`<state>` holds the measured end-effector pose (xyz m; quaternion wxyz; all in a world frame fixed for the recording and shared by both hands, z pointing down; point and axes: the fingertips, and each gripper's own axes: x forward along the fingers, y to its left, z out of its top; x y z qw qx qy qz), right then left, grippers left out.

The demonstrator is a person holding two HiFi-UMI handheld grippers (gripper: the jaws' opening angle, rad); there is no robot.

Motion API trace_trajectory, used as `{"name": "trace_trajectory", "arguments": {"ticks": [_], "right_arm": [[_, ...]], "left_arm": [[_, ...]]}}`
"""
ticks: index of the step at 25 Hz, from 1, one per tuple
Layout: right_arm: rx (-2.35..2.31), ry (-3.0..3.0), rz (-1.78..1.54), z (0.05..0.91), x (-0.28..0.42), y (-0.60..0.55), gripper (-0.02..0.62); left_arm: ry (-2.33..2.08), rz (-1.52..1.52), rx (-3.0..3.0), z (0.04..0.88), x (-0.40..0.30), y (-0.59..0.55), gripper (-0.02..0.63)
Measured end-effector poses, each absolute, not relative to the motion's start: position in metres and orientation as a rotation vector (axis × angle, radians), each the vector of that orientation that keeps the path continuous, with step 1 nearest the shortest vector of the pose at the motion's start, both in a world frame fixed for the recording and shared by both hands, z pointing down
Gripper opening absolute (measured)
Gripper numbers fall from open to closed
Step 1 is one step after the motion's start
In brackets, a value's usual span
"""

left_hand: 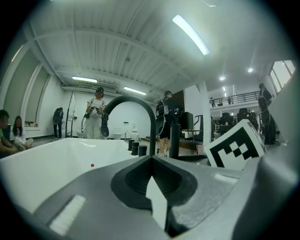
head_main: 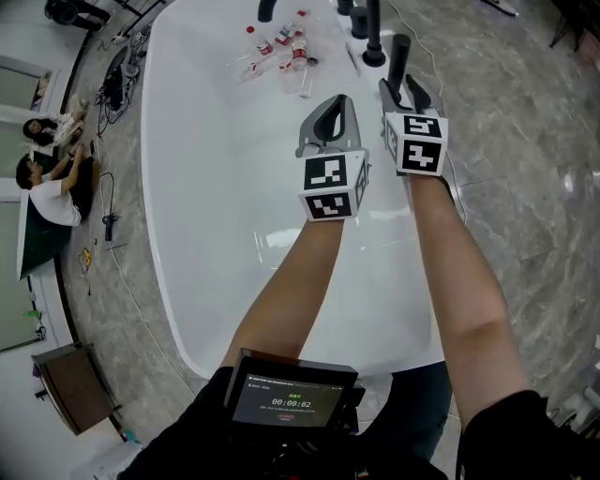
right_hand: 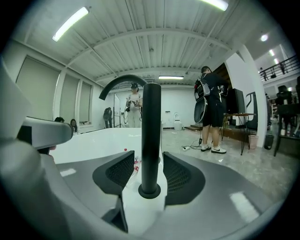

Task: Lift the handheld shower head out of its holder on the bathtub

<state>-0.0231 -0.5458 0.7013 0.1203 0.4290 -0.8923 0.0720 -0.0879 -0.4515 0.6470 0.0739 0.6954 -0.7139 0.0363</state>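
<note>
Closest to the body, a small screen [head_main: 291, 398] sits at the person's chest, with both forearms reaching out past it over a white bathtub [head_main: 197, 244]. The left gripper [head_main: 339, 101] hangs above the tub's inside, just beside the other one. Its jaws are pressed together with nothing between them.

The right gripper [head_main: 401, 91] is over the tub's rim with its jaws spread. The handheld shower head [right_hand: 151, 136], a black upright cylinder, stands between them. It is seated in its holder [right_hand: 149, 191], a round black collar on the white rim. The ribbed pads [right_hand: 123, 171] flank the cylinder. A clear gap shows on the left side and a much thinner one on the right, so the gripper is not clamped on it.

Just beyond stand other black fittings along the same rim. They are a second upright post [head_main: 373, 33], squat knobs [head_main: 359, 21] and a curved spout [left_hand: 129, 98] arching over the tub.

Farther in, clear plastic bottles [head_main: 286, 52] with red caps lie on the tub floor, and a loose red cap [left_hand: 92, 165] lies apart from them.

Around the tub is a grey marbled floor [head_main: 525, 169]. On the left side cables [head_main: 117, 80] trail and people are seated [head_main: 47, 187]. A standing person with a backpack [right_hand: 211, 110] is well back in the hall.
</note>
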Motion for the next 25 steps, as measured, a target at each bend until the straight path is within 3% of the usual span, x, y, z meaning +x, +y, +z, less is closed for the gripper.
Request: {"name": "trace_trajectory", "arguments": {"ticks": [4,5,14,25], "right_arm": [[1.24,-2.597,0.223,0.708,-0.029,-0.554,0.207],[1.243,-2.591,0.212,0.708,-0.029,-0.555,0.151],[1.26,-2.567,0.212,0.698,-0.025,-0.549,0.149],[1.36,-2.532,0.188,0.594,-0.011,-0.509,0.149]], "left_arm": [[-2.154,0.108,2.068,0.652,-0.093,-0.451,0.001],[-2.155,0.106,2.064,0.653,-0.094,-0.451,0.0],[-2.12,0.116,2.078,0.64,-0.091,-0.453,0.001],[-2.049,0.053,2.178,0.533,-0.084,-0.434,0.0]]}}
